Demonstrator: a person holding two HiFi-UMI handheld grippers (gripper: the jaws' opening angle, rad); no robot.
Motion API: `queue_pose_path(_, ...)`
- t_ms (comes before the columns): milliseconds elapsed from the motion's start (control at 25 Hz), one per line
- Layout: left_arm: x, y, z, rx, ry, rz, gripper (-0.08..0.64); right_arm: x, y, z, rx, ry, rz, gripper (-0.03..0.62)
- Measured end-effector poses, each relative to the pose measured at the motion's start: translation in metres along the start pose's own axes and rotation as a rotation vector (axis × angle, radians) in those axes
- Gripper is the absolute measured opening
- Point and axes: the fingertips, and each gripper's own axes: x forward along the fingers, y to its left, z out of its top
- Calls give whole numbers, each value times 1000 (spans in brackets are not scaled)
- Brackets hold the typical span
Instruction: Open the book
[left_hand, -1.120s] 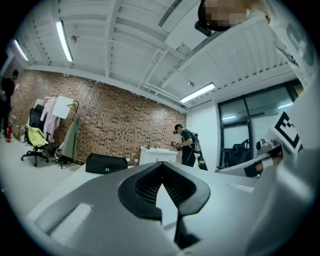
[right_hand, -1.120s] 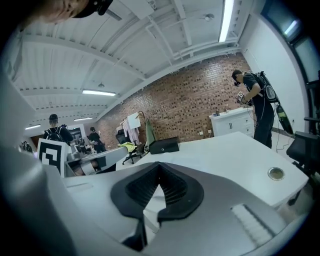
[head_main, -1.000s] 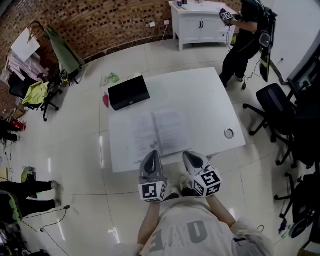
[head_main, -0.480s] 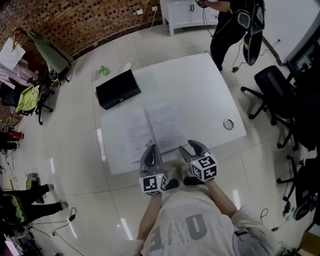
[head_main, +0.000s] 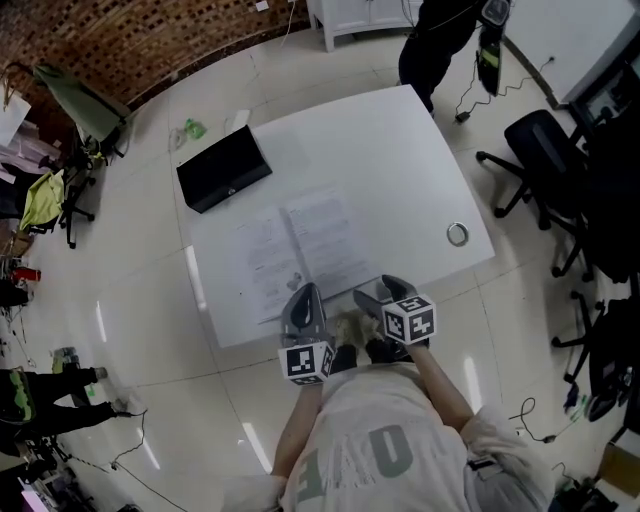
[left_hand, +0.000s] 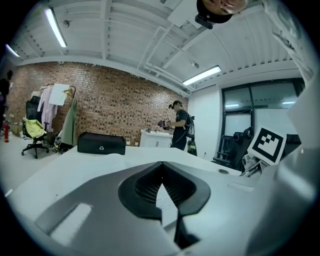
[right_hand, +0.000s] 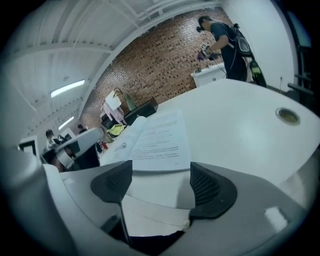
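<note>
The book (head_main: 300, 250) lies open and flat on the white table (head_main: 400, 150), its printed pages facing up. Both grippers hover at the table's near edge, just in front of the book. My left gripper (head_main: 305, 296) is shut with nothing in it; in its own view the pads (left_hand: 161, 172) meet. My right gripper (head_main: 379, 291) has its jaws opening, with only bare table between them (right_hand: 161, 180). The book's right page (right_hand: 155, 140) lies a little ahead of those jaws.
A black case (head_main: 223, 168) stands at the table's far left corner. A round metal grommet (head_main: 457, 234) sits near the right edge. Office chairs (head_main: 535, 150) stand to the right, and a person (head_main: 440, 30) stands beyond the table by a white cabinet.
Both grippers have sunk toward the table's near edge. The right gripper's jaws, shut a second ago, have spread apart. The book lies as it did.
</note>
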Motion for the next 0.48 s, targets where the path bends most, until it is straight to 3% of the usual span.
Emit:
queue_pose_path(160,-3,8,-3,-12,6,21,15,3,14,0,280,-51,133,421)
queue_pose_path(320,-8,14,-7,-21,16,37,15,5,18,9,476,-113,224,448)
queue_pose_path(480,-10,17,-8,-30,14,47,15,1,15,23,897,-238,411,468)
